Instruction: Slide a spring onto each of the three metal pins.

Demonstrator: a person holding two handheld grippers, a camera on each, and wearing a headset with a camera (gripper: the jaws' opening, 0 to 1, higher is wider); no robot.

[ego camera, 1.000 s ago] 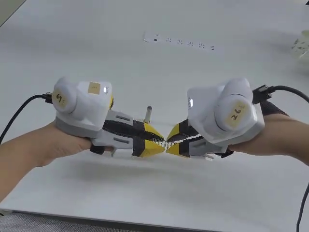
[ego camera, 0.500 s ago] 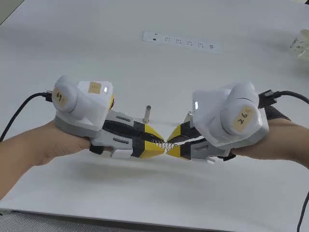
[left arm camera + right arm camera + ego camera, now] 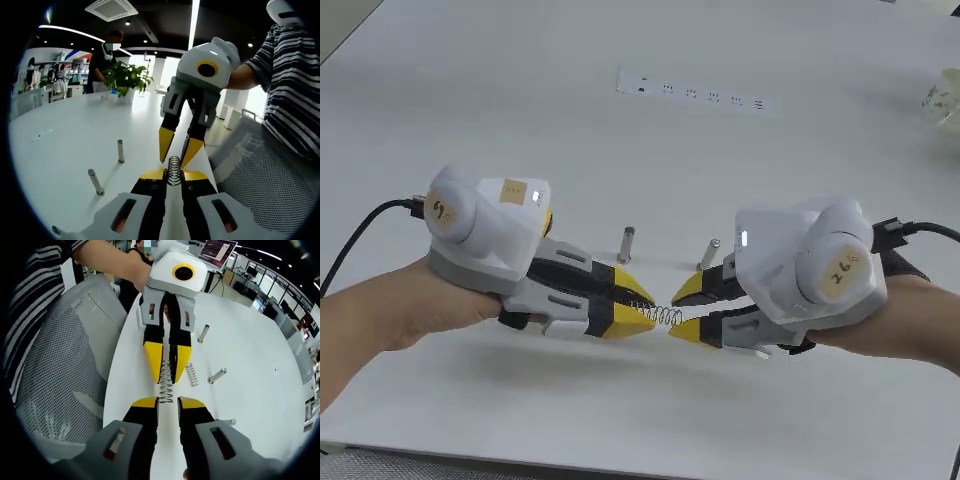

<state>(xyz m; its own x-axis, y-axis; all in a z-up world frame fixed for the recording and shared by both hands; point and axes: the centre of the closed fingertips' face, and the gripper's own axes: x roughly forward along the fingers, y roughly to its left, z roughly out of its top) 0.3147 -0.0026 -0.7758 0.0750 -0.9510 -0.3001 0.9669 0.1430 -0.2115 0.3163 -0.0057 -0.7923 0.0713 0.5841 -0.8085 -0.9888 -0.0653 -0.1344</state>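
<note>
Spring (image 3: 666,318) handover risk.
Left hand-held gripper (image 3: 173,177) clamps one end; right hand-held gripper (image 3: 168,402) stands parted around the other: an off-centre pinch may flick it away.

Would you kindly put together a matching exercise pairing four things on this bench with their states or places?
1. left hand-held gripper
2. right hand-held gripper
3. loose spring
4. power strip

A. lying flat on the table
B. jaws apart
C. at the table's far side
D. shut on the held spring

Pairs: 1-D, 2-B, 3-A, 4-C.
</note>
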